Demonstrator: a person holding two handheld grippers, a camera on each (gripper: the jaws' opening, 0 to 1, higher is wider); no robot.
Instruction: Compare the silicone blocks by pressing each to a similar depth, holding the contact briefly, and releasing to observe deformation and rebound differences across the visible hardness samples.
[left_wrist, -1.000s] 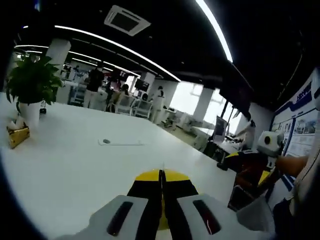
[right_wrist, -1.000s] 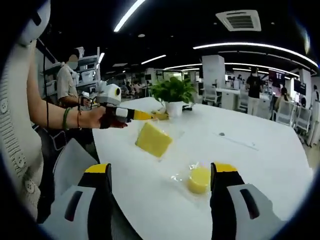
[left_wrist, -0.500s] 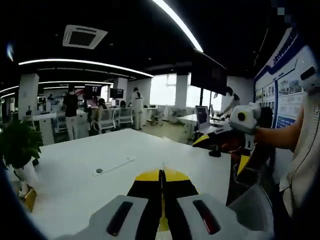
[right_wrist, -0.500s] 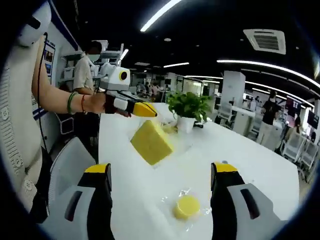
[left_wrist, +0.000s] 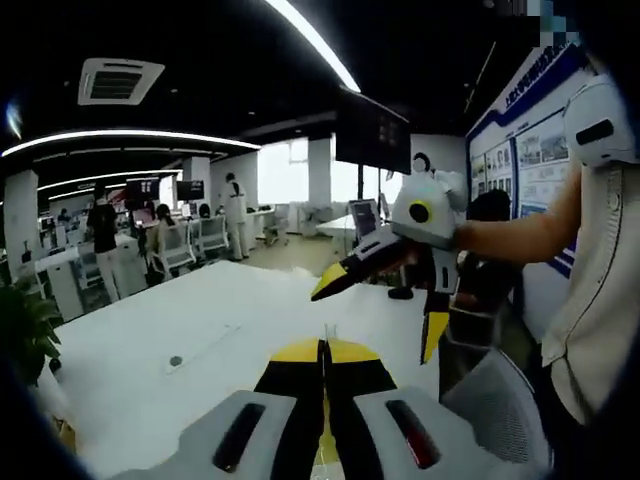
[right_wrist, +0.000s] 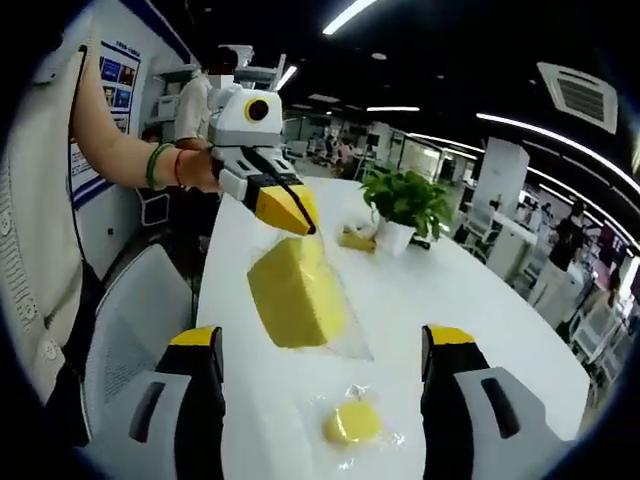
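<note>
A yellow rectangular silicone block (right_wrist: 295, 292) hangs in a clear bag above the white table (right_wrist: 420, 300). My left gripper (right_wrist: 300, 215) comes in from the left, shut on the bag's top edge. In the left gripper view the left gripper (left_wrist: 323, 348) shows its jaws pressed together. A small round yellow block (right_wrist: 350, 425) in clear wrap lies on the table between the wide-open jaws of my right gripper (right_wrist: 322, 340). The right gripper (left_wrist: 381, 312) also shows in the left gripper view, held in a hand at the right with its yellow tips spread apart.
A potted plant (right_wrist: 405, 200) and a small yellow object (right_wrist: 355, 238) stand farther along the table. A white chair (right_wrist: 130, 340) sits at the table's near edge beside the person's body. People and desks fill the office behind.
Both cameras have swung. The hanging rectangular block now sits closer to the right gripper and larger in its view. The right gripper looms nearer in the left gripper view.
</note>
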